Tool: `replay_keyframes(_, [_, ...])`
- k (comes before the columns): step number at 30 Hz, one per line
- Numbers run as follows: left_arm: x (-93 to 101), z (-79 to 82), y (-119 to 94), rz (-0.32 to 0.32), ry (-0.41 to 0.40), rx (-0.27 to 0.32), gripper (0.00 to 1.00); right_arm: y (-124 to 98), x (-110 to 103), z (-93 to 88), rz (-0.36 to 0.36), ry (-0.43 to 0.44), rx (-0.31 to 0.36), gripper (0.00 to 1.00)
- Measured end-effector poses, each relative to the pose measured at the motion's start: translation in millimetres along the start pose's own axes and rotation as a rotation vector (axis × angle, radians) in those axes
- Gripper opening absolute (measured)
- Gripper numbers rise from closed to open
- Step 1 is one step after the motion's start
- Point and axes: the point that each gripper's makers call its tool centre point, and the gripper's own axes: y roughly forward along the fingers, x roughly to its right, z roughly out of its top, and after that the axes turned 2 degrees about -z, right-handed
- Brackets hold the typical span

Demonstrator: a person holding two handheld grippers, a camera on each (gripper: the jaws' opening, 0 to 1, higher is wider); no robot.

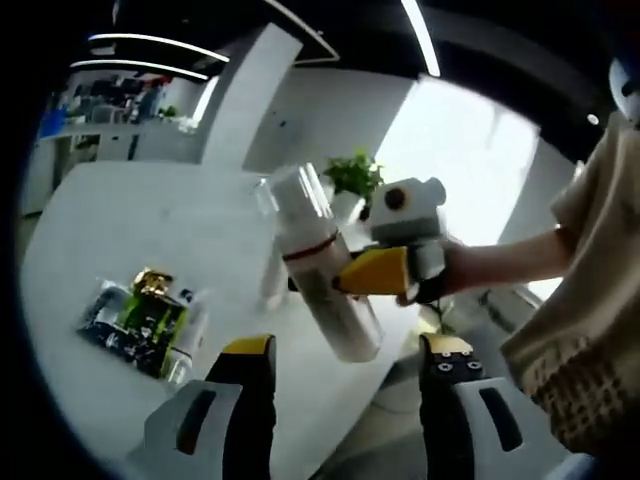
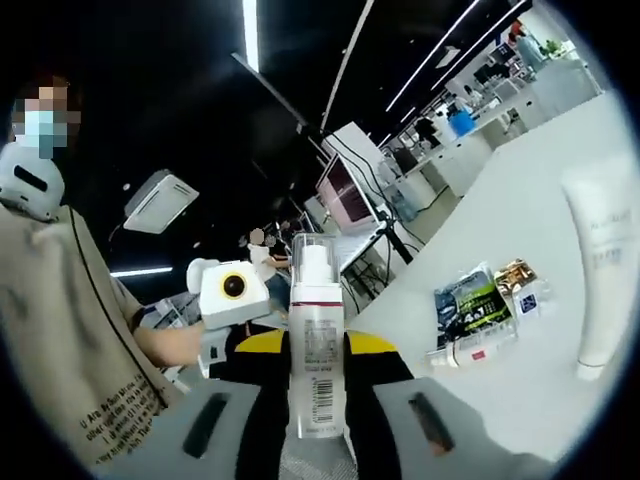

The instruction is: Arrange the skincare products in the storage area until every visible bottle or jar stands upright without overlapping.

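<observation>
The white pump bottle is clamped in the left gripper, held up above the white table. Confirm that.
Not quite: the white pump bottle is clamped in the right gripper, as the right gripper view shows. The left gripper is open, holding nothing. The bottle is indeed held up above the white table.

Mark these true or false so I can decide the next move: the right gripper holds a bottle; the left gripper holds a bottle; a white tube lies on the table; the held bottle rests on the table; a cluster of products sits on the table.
1. The right gripper holds a clear-capped bottle: true.
2. The left gripper holds a bottle: false, its jaws stand open with nothing between them.
3. A white tube lies on the table: true.
4. The held bottle rests on the table: false, it is lifted in the air.
5. A cluster of products sits on the table: true.
</observation>
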Motion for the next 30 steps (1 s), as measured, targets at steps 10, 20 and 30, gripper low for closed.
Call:
replay_keyframes(10, [19.0, 16.6, 3, -0.075, 0.034, 0.022, 0.30, -9, -22, 4.5, 0.043, -0.009, 0.044, 0.19])
replay_keyframes(20, [32.0, 17.7, 8, -0.079, 0.126, -0.019, 0.20, -22, -32, 2.6, 0.022, -0.065, 0.067, 0.21])
replay_keyframes(30, [31.2, 20.5, 14, -0.055, 0.211, -0.065, 0.16, -36, -33, 9.0, -0.089, -0.215, 0.023, 0.24])
